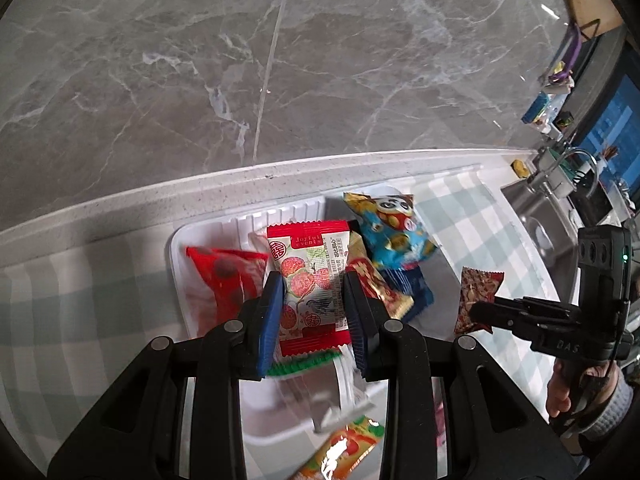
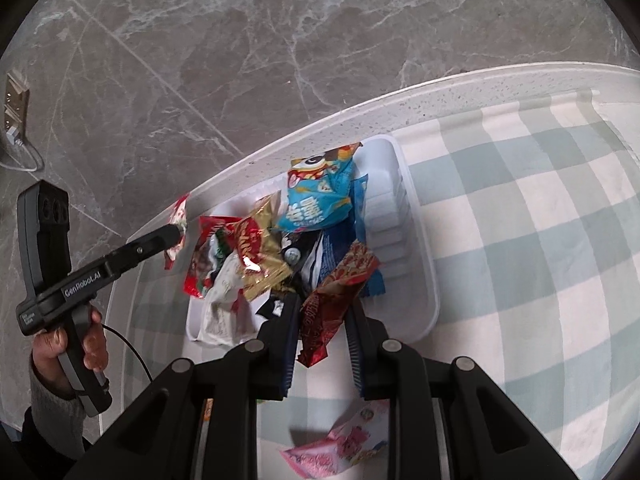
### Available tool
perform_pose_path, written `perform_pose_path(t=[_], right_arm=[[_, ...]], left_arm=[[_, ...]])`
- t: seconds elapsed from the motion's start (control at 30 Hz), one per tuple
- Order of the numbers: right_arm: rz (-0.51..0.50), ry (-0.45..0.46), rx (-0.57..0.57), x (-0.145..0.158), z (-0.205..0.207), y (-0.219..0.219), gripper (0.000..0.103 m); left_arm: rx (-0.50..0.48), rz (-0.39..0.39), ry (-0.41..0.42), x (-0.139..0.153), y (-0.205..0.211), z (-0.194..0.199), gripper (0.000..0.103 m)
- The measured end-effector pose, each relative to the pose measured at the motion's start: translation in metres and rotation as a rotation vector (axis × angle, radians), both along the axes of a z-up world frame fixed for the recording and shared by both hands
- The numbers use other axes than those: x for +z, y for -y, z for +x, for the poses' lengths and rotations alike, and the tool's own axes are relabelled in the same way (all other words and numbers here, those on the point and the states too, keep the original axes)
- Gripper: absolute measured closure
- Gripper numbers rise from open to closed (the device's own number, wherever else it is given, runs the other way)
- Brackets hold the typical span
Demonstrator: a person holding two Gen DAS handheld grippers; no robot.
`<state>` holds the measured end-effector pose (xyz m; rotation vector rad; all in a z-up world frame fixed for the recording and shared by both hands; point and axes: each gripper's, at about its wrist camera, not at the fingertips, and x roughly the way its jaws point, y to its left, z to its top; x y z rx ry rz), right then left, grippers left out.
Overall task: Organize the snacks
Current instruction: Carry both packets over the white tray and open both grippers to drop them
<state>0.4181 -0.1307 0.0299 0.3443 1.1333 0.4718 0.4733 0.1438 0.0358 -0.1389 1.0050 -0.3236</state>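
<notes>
The left gripper [image 1: 310,300] is clamped on a lychee packet [image 1: 310,280], held above the white tray [image 1: 176,264] where several snacks are heaped. The right gripper [image 2: 324,320] is clamped on a brown-red packet [image 2: 334,296], held over the tray's near end [image 2: 424,280] on the checked cloth [image 2: 520,240]. The step in hand is judged to be delivery into the tray. Next, each packet should be lowered over the tray and released; a pink packet [image 2: 336,450] and an orange one [image 1: 340,452] are left outside.

Glossy foil snack packets [image 1: 394,230], checked cloth [image 2: 520,216]
</notes>
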Motion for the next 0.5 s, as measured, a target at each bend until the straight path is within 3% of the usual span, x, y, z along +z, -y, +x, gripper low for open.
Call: perform_pose_path(t=[0.5], right_arm=[[-0.057,-0.009,0.019,-0.018,0.027,-0.003,0.077]], left_arm=[[-0.031,0.104,-0.03,-0.029,0.025,0.057,0.074]])
